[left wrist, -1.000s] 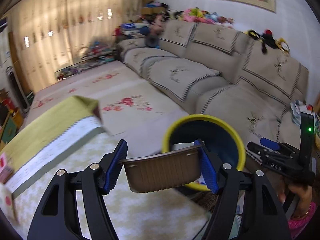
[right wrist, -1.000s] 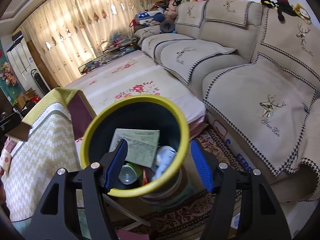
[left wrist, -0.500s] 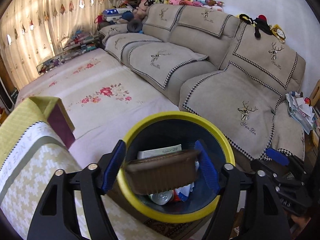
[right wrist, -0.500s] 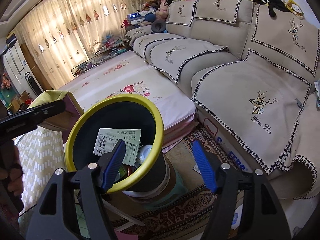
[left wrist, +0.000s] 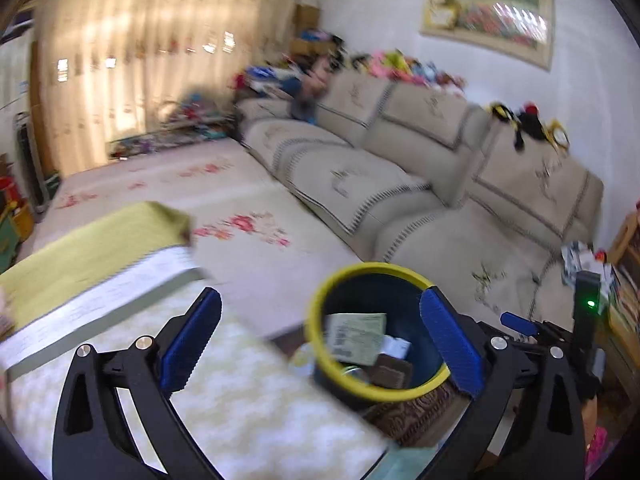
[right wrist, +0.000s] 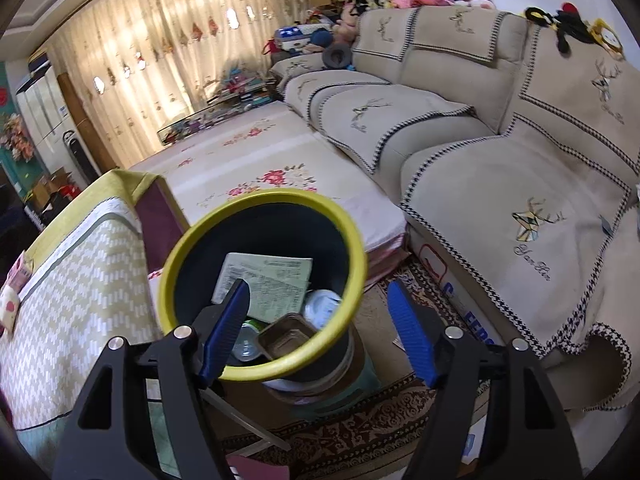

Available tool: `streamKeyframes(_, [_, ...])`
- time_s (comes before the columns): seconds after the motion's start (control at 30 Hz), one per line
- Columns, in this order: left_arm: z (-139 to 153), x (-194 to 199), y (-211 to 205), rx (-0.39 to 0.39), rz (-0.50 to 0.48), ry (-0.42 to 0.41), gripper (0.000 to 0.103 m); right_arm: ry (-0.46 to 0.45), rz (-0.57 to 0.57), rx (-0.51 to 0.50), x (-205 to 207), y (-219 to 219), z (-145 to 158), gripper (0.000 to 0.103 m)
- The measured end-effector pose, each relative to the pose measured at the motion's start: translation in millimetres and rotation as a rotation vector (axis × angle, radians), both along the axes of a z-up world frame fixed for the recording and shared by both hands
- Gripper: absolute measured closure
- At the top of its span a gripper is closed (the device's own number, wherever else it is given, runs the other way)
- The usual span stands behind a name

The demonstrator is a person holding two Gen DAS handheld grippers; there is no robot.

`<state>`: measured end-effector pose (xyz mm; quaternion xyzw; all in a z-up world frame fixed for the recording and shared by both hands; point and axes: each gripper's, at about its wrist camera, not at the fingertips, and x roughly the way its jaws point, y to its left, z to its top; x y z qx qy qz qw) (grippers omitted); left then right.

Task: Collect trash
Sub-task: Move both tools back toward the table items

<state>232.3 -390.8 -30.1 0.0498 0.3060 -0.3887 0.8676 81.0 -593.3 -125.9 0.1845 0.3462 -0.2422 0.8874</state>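
A dark bin with a yellow rim [left wrist: 316,312] [right wrist: 168,276] stands on the floor beside the table. Inside lie a brown ridged tray [left wrist: 394,372] [right wrist: 286,338], a green printed paper [left wrist: 354,338] [right wrist: 266,280], and a can [right wrist: 248,344]. My left gripper [left wrist: 320,344] is open and empty, above the table edge and the bin. My right gripper [right wrist: 318,330] is open and empty, its left finger over the bin's near rim. The right gripper also shows at the right of the left wrist view [left wrist: 560,340].
A table with a yellow-white cloth [left wrist: 240,392] [right wrist: 72,292] is left of the bin. A beige sofa [right wrist: 500,168] runs along the right. A patterned rug [right wrist: 360,436] lies under the bin. A floral mat [right wrist: 256,168] lies beyond.
My left gripper opened and let the brown tray drop into the bin, then pulled back and up. My right gripper shifted slightly closer over the bin.
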Motion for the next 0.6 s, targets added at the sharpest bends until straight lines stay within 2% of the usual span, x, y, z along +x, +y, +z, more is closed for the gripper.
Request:
streamKeyframes(0.17, [14.0, -7.4, 114.3, -0.040, 0.172, -0.043, 0.005, 0.014, 0.072, -0.012, 21.6, 28.3, 2.9, 0.035])
streamKeyframes(0.33, [18.5, -28.1, 225.4, -0.065, 0.404, -0.125, 0.005, 0.025, 0.170, -0.026, 50.3, 67.7, 9.5, 0.035])
streamKeyframes(0.47, [9.0, -42.5, 304.3, -0.103, 0.557, -0.119, 0.005, 0.032, 0.294, -0.041, 81.4, 111.9, 19.4, 0.034])
streamKeyframes(0.6, [-2.0, -54.3, 363.6, -0.076, 0.674, -0.114, 0.005, 0.034, 0.452, -0.045, 115.6, 165.2, 29.8, 0.033])
